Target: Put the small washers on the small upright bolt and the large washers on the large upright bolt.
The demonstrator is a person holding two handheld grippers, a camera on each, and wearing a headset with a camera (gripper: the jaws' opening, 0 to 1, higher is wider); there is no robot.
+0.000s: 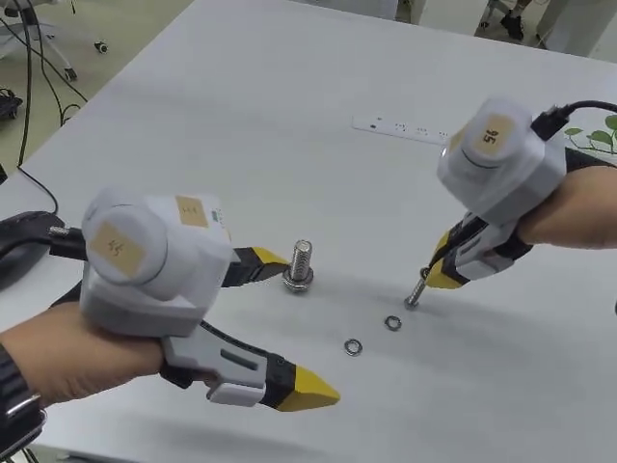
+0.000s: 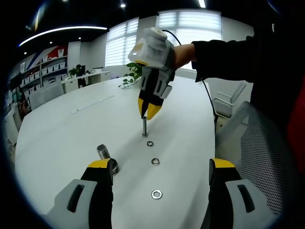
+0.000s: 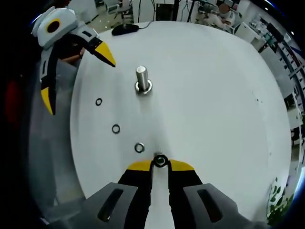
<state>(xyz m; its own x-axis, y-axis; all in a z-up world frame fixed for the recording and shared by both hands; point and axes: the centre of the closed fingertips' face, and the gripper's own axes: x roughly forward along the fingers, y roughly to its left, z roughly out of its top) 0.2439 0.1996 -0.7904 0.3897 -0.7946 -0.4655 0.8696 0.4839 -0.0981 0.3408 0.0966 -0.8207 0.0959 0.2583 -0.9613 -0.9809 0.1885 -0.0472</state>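
The large upright bolt [image 1: 302, 260] stands mid-table with a ring at its foot. The thin small bolt [image 1: 415, 291] stands to its right. My right gripper [image 1: 439, 278] is at the small bolt's top, its jaws closed on a small washer [image 3: 160, 161] held over the bolt's tip. Loose washers [image 1: 392, 323] [image 1: 353, 346] lie in a row on the table, with a third washer [image 2: 157, 194] nearer my left gripper. My left gripper [image 1: 294, 326] hovers open, holding nothing, one fingertip [image 1: 268, 258] beside the large bolt [image 2: 106, 155].
A white power strip [image 1: 400, 127] lies on the far part of the white table [image 1: 241, 116]. A black cable and mouse [image 1: 19, 241] sit at the left edge. A plant [image 1: 598, 135] is at the right. Office chairs stand beyond the table.
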